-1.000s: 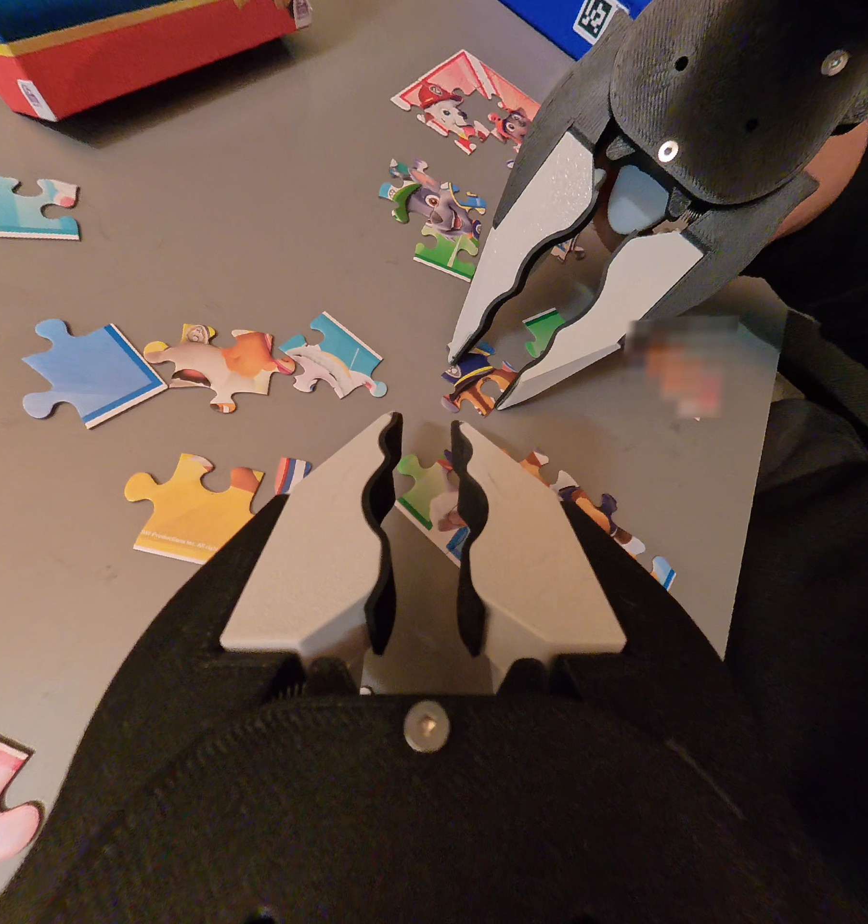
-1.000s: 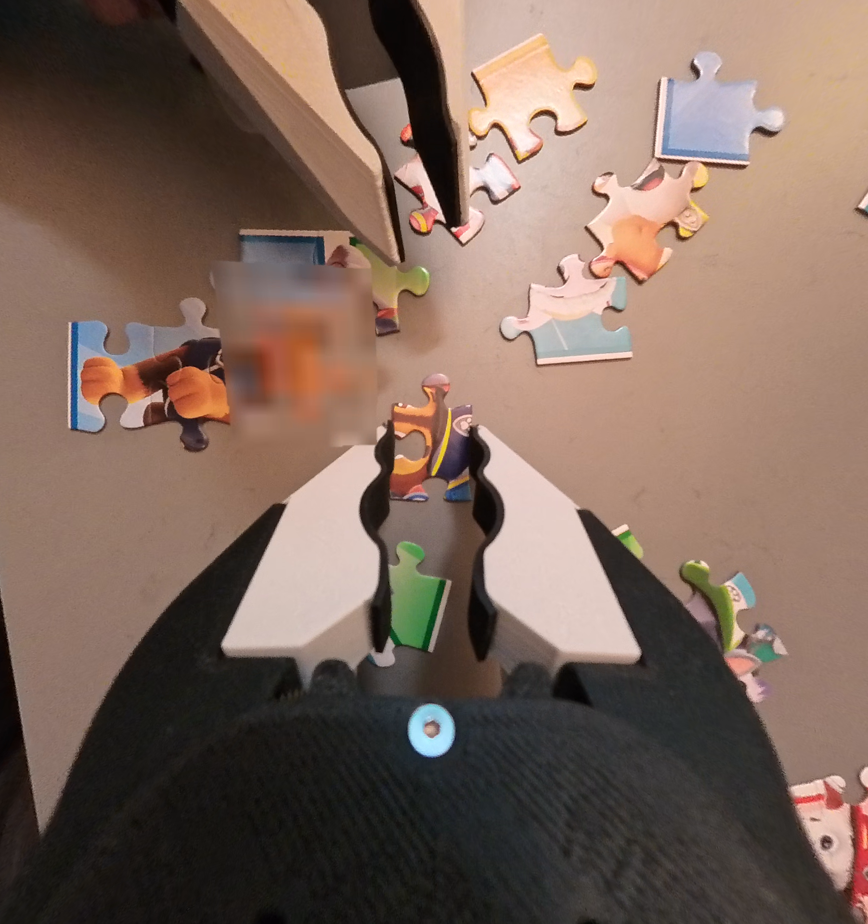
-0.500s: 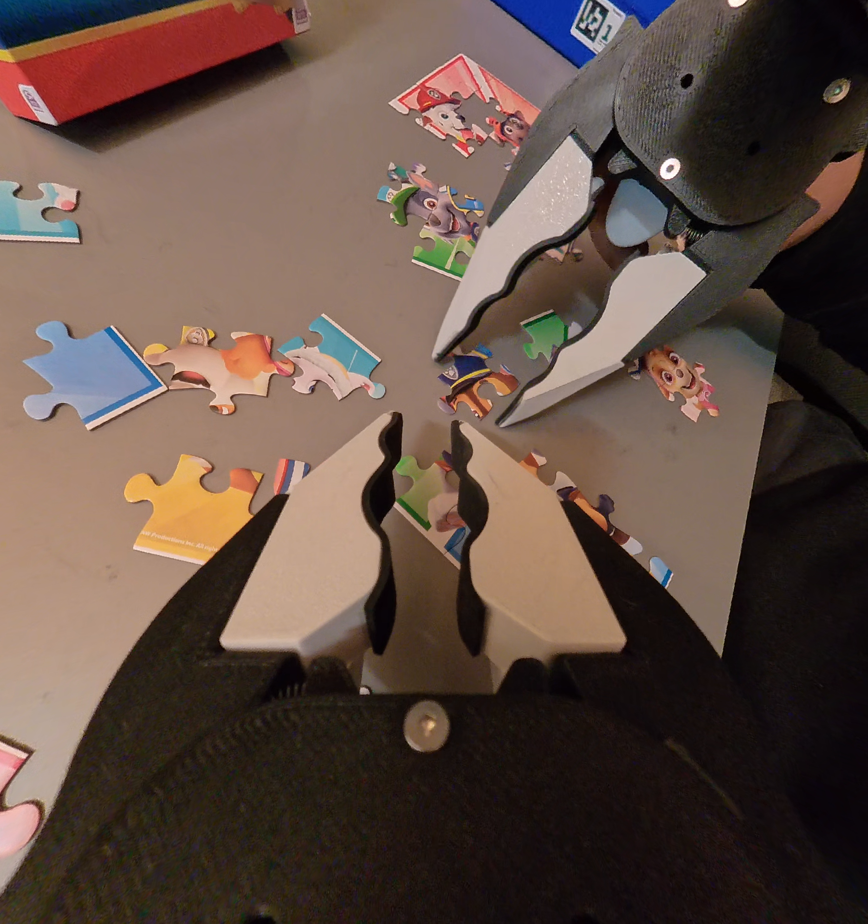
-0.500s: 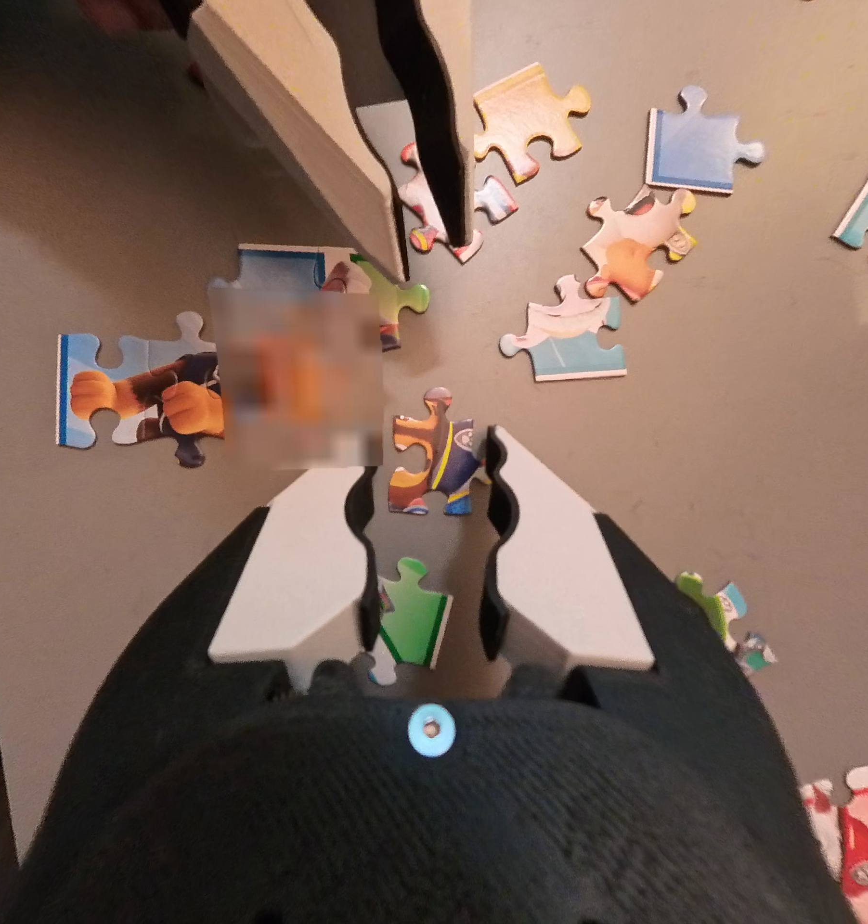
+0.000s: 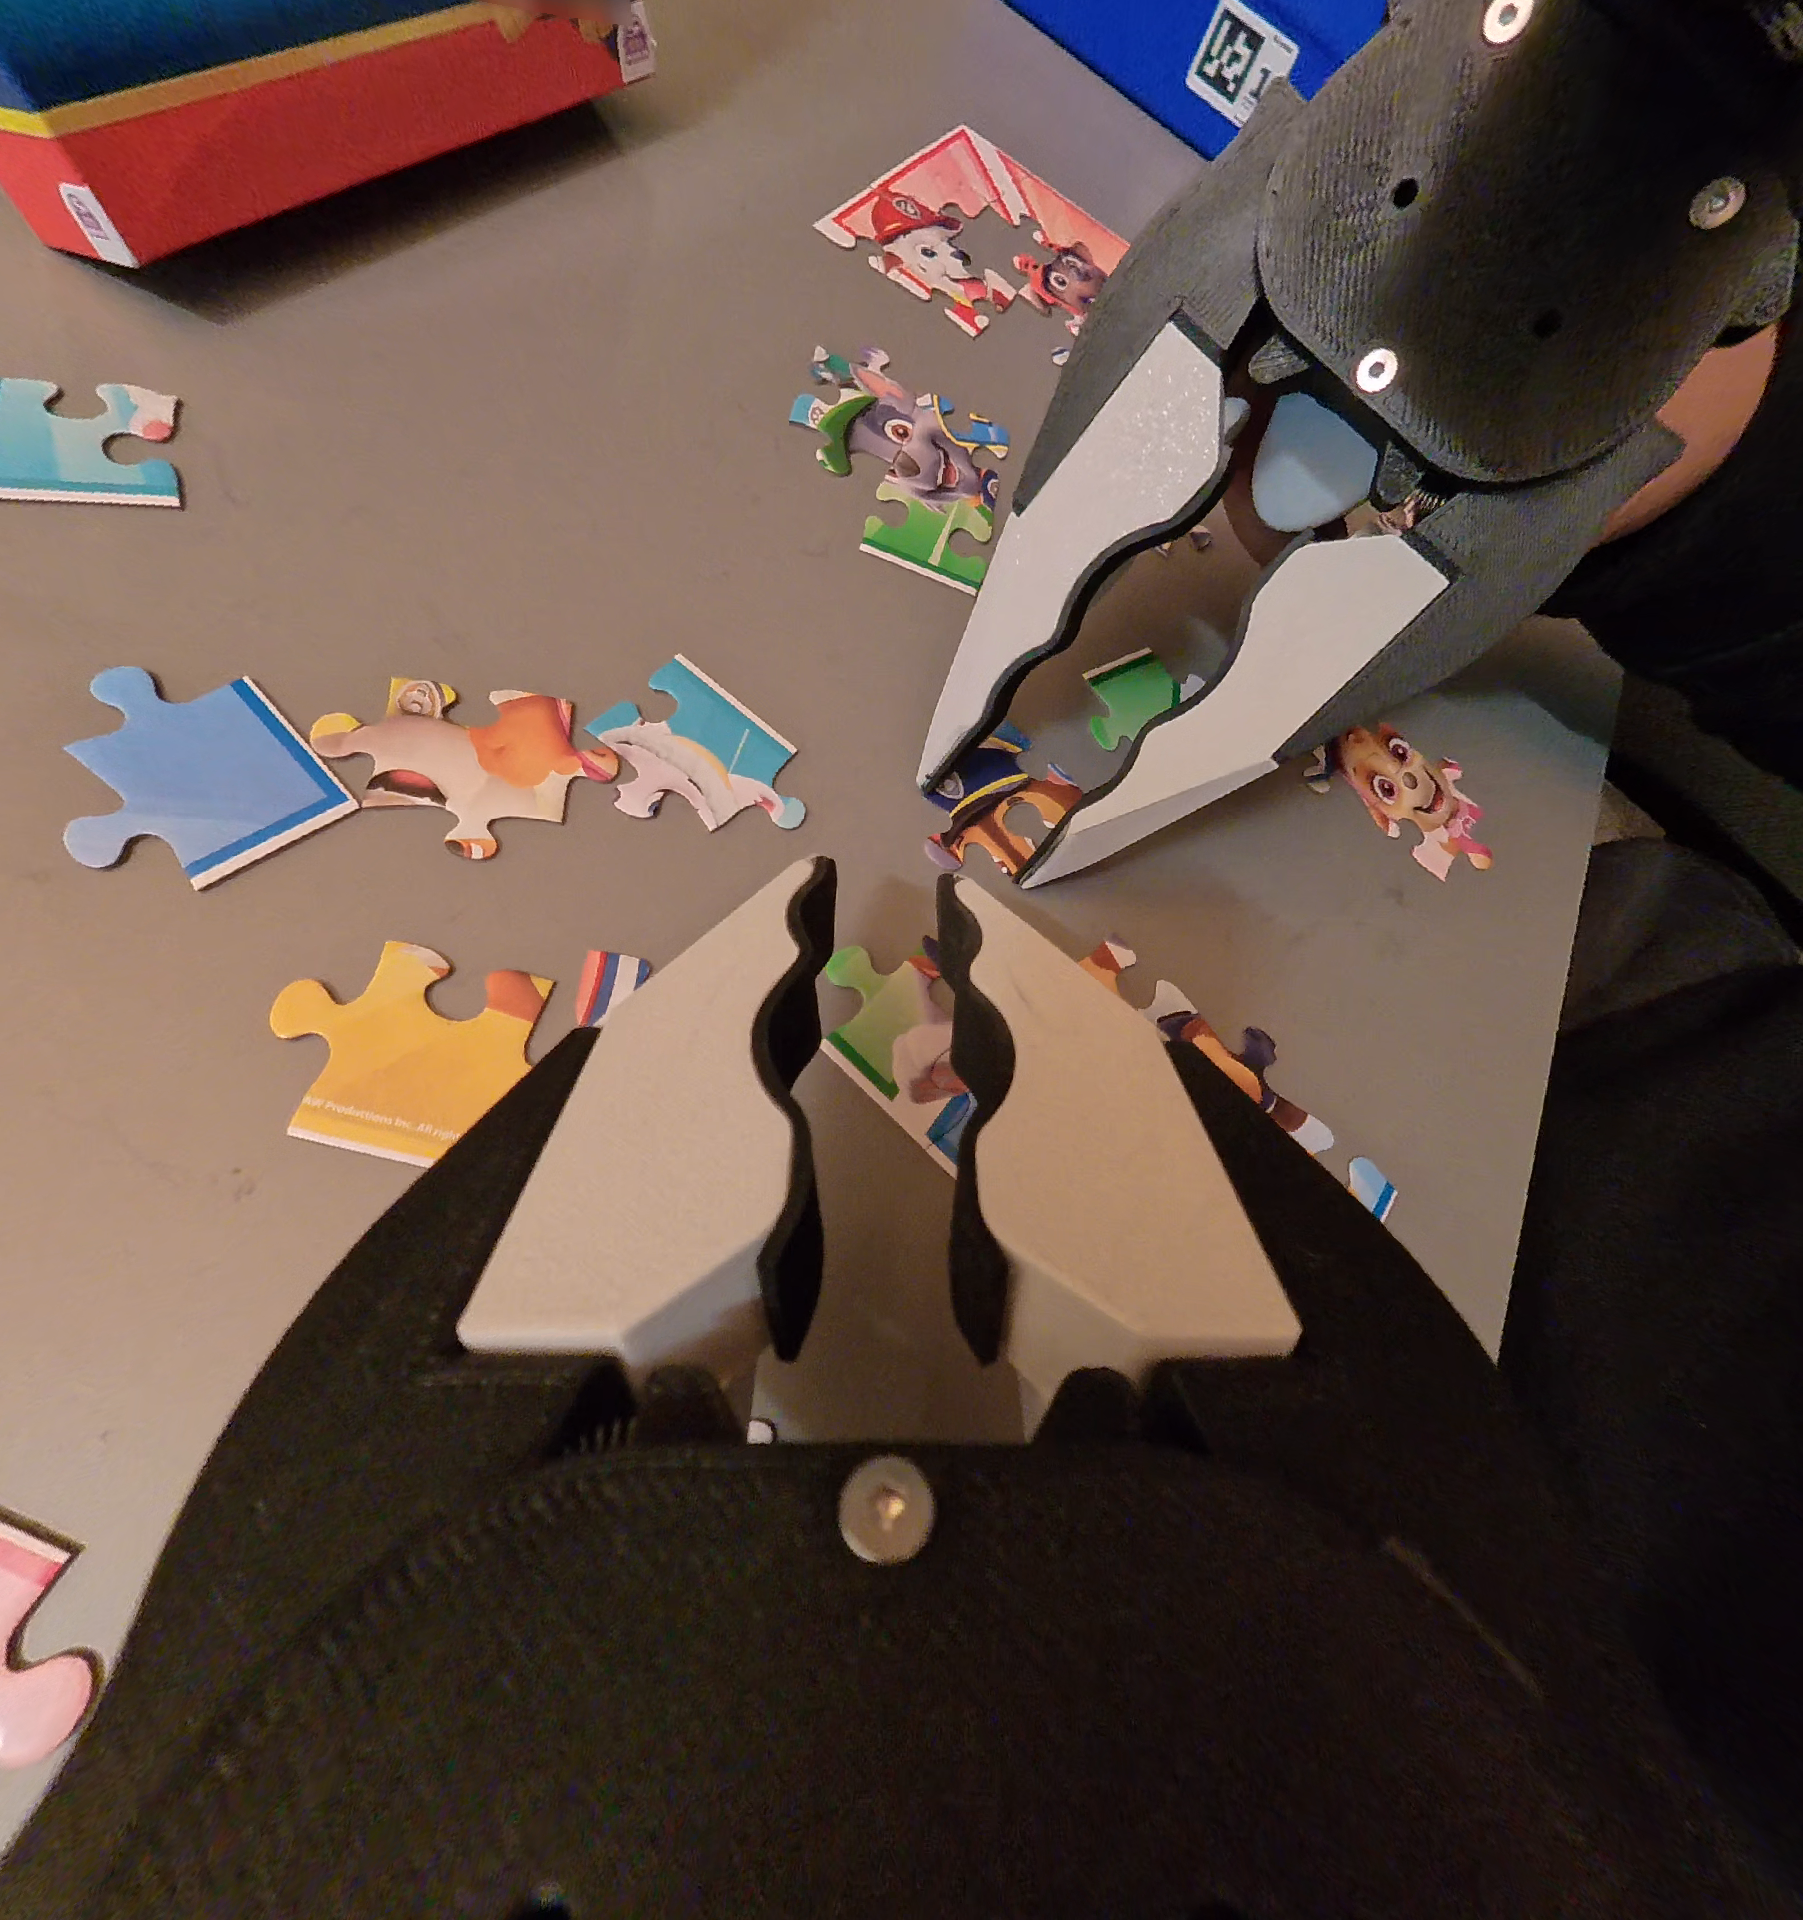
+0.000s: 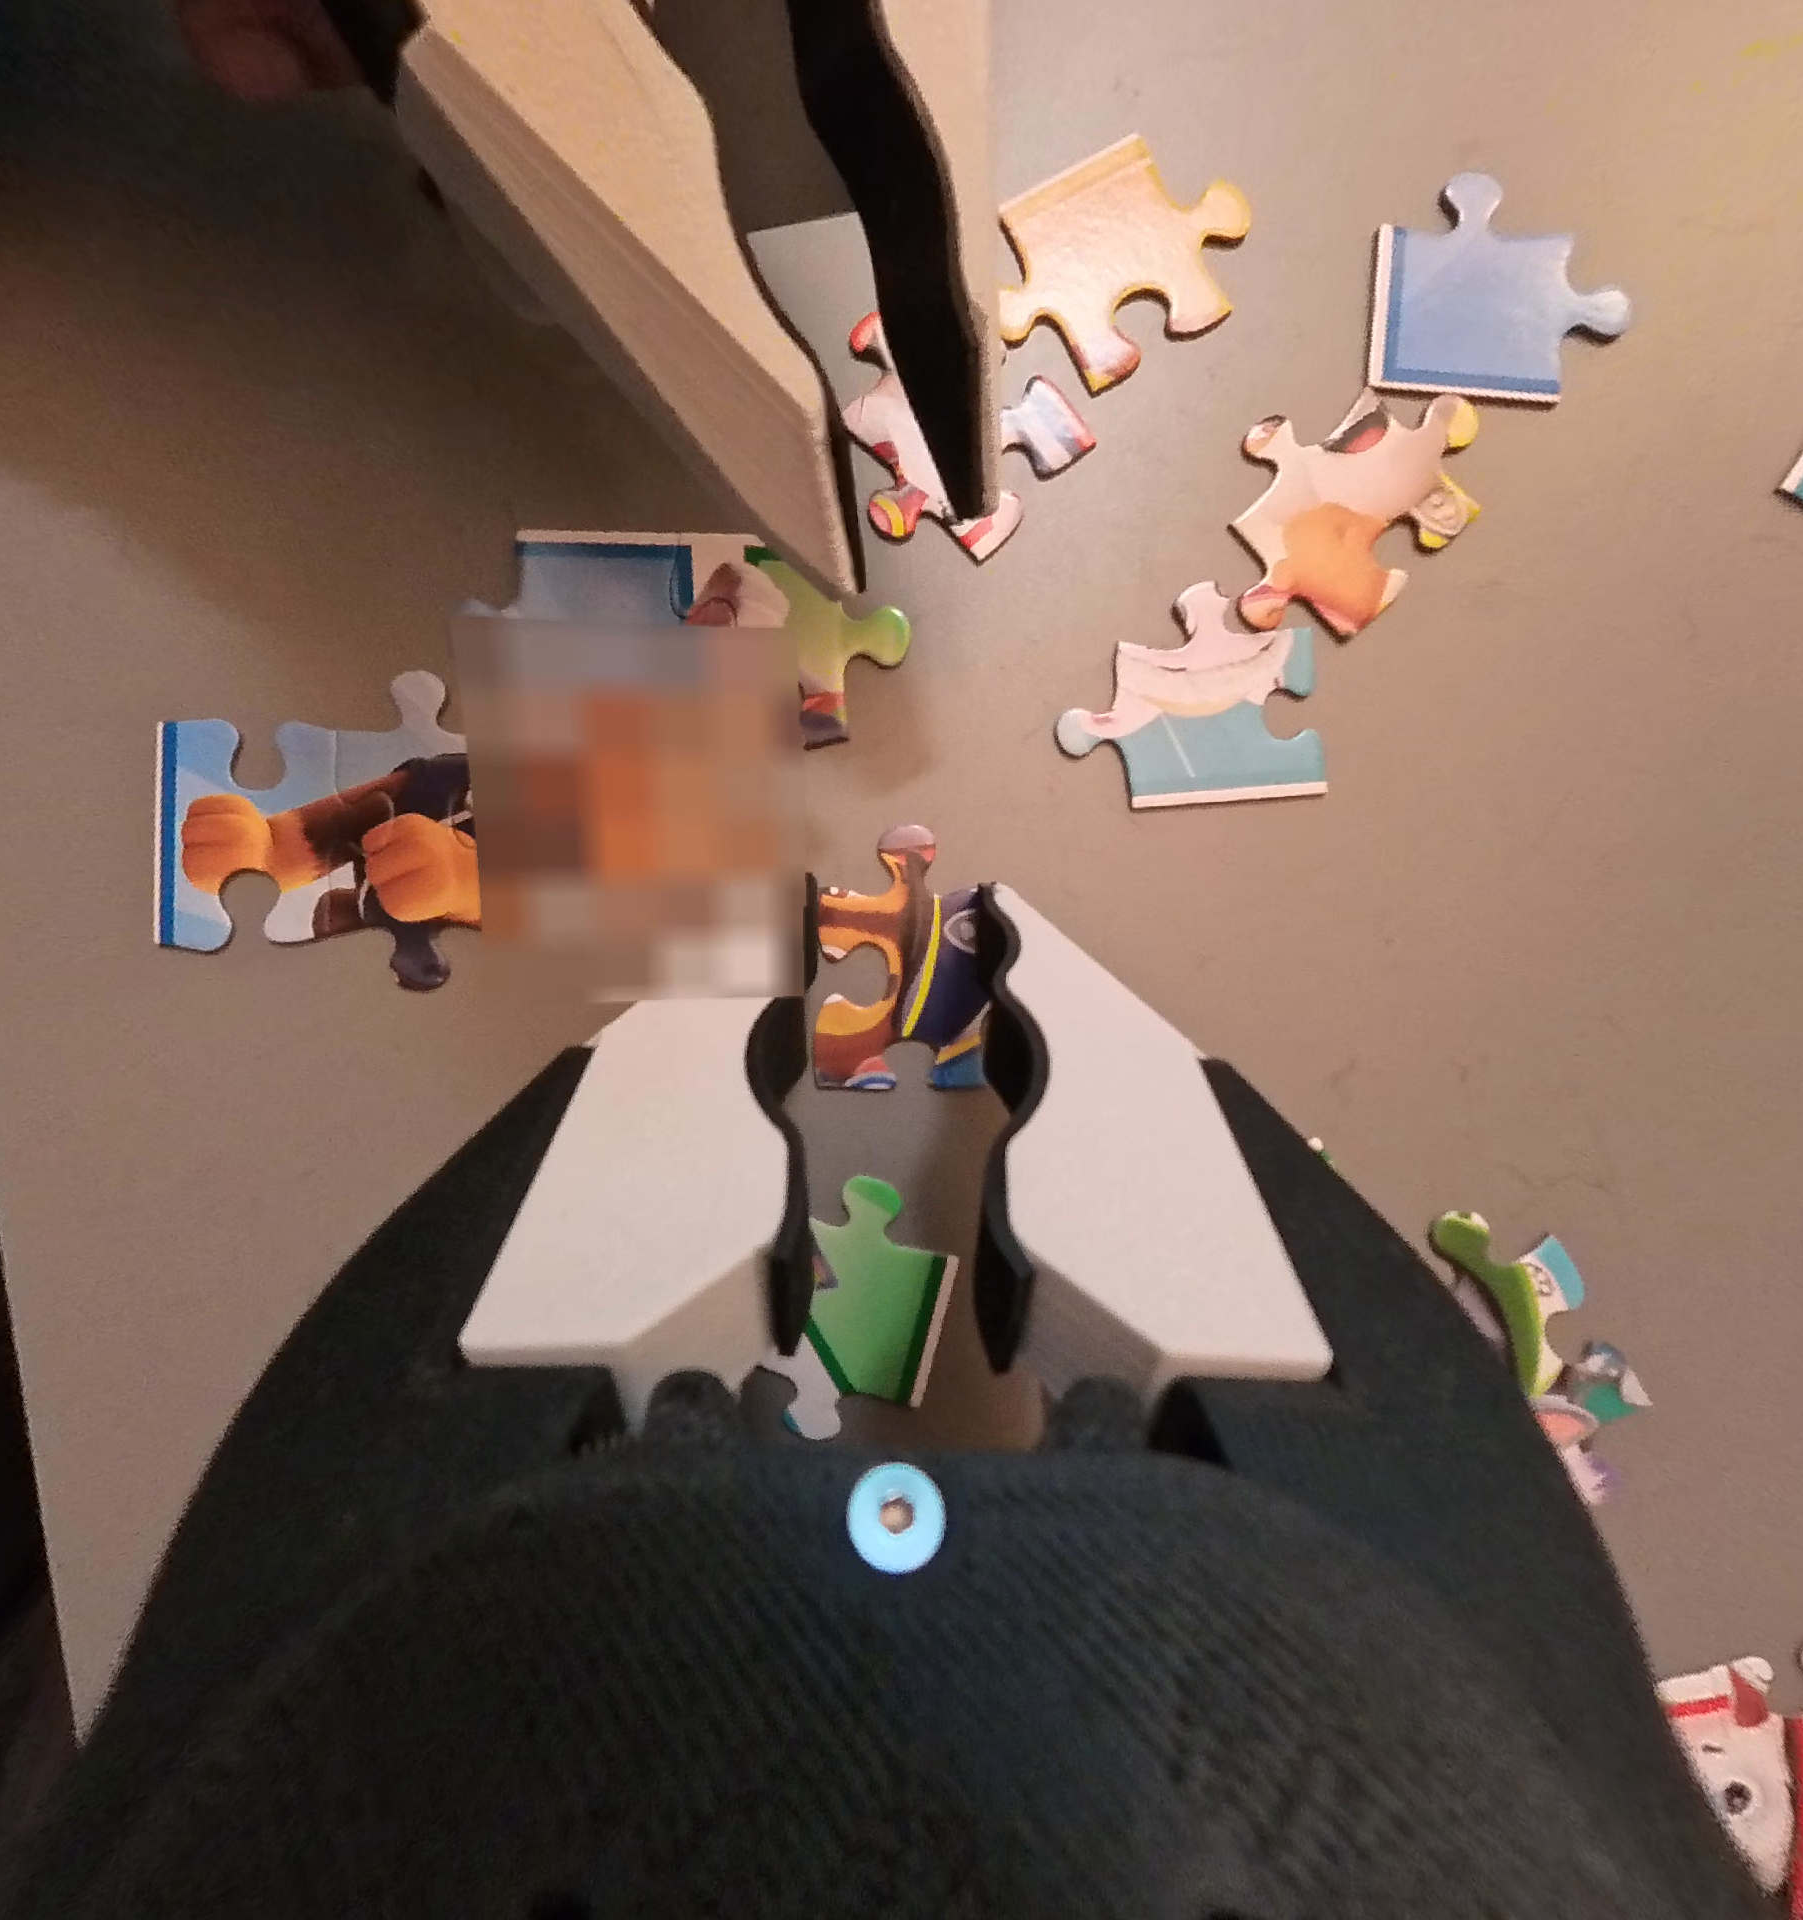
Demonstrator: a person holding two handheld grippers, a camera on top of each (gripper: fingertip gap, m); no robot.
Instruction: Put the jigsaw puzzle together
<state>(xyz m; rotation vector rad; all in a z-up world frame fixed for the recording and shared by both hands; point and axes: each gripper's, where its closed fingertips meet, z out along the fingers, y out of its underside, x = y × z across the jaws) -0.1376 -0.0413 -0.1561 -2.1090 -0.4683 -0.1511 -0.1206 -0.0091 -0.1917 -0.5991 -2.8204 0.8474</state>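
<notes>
Grey tabletop (image 5: 523, 416), strewn with loose puzzle pieces (image 5: 211, 774) (a few already joined), plus a red box (image 5: 284, 114) and a blue box (image 5: 1136, 42) along the far edge.

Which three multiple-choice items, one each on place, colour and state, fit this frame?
1. The orange-and-navy piece sits:
A) between the right hand-held gripper fingertips
B) inside the red box
C) on a yellow piece

2. The large piece beside the left hand-held gripper is:
A) black
B) yellow
C) purple

3. The loose pieces on the table lie:
A) stacked
B) face down
C) picture side up

Answers:
1 A, both fingertips flank it.
2 B, its face is yellow.
3 C, their printed pictures show.
</notes>
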